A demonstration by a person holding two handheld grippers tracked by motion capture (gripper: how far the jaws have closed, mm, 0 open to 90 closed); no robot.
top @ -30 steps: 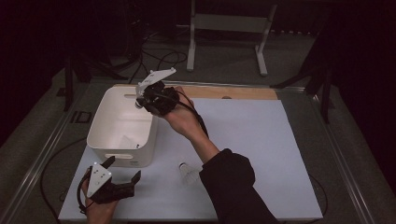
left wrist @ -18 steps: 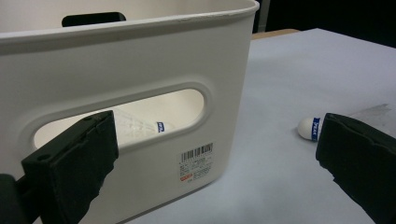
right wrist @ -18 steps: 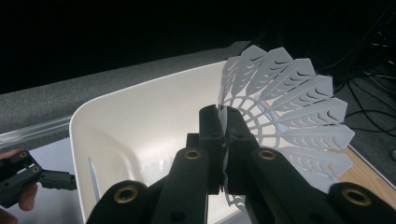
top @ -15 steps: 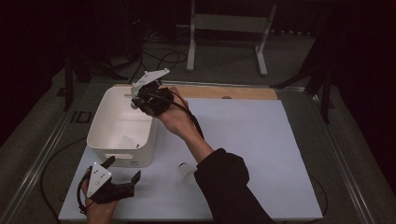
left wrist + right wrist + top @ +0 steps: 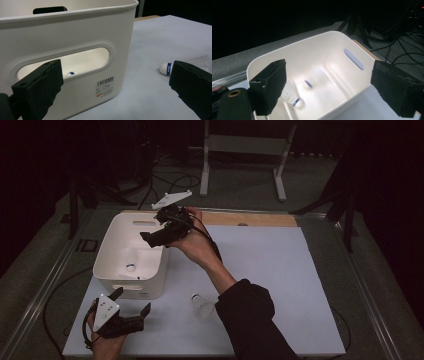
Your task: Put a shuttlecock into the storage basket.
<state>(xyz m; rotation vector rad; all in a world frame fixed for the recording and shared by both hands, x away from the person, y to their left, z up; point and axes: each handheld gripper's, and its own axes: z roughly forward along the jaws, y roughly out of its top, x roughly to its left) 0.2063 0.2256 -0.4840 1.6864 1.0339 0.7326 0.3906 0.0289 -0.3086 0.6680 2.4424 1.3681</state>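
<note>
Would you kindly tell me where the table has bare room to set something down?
The white mat lies bare right of the forearm. Crowded: the front left, with the bin, the left gripper and the loose shuttlecock.

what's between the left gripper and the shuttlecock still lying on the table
Nothing visible. In the left gripper view the shuttlecock lies on bare table past the bin, off its corner. The left gripper is open beside it, and the right gripper is over the bin.
</note>
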